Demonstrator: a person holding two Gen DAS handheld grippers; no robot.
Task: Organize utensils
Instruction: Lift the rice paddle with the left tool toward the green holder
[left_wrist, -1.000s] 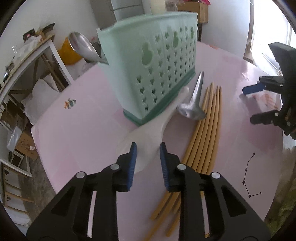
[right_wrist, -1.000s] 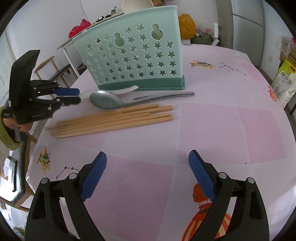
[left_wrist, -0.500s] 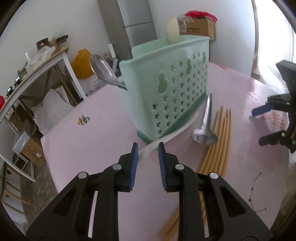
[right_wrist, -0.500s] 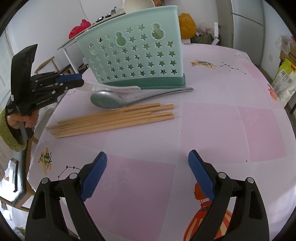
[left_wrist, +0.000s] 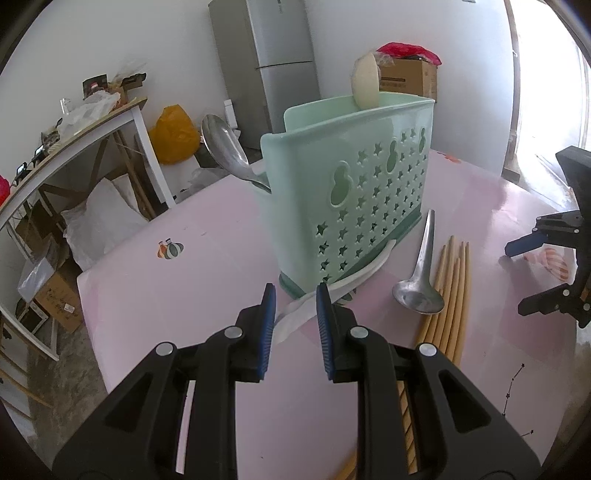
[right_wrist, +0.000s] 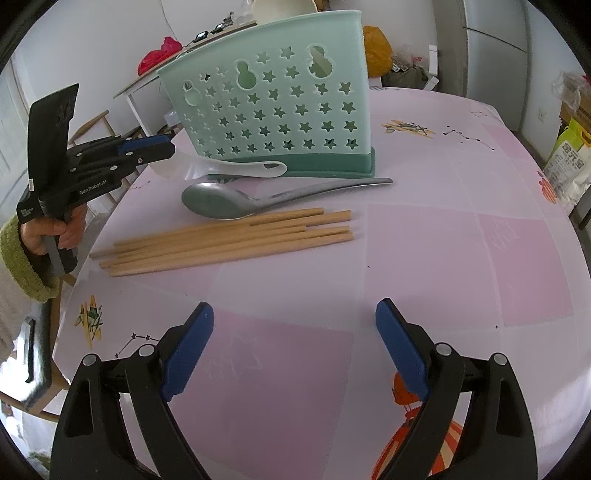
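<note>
The white spoon (left_wrist: 295, 317) is sitting bowl-end between my left gripper (left_wrist: 293, 325) fingers, which are narrowed onto it and holding it. Its handle is running away from me along the foot of the green utensil holder (left_wrist: 351, 192), with the far tip resting against the holder's dark base. In the right wrist view the same spoon (right_wrist: 236, 168) is lying lengthwise along the holder (right_wrist: 273, 110), bowl end lifted in the left gripper (right_wrist: 155, 147), tail end down by the base. The long axis is pointing almost straight away from the left fingers, so I am judging that the coming move calls for raising and tipping it upright above the holder's open top.

My right gripper (right_wrist: 295, 350) is hanging with its fingers wide and nothing between them, over bare pink counter (right_wrist: 443, 258). It is well apart from the white spoon, so the left hand is the nearer one.

Beyond, the metal spoon (right_wrist: 229, 201) and the chopsticks (right_wrist: 229, 240) are lying flat on the counter, parallel to the holder.

Compared with a second ago, the white spoon's bowl is no longer lying flat: it is coming up off the counter, and the left view is now looking more level at the holder.
</note>
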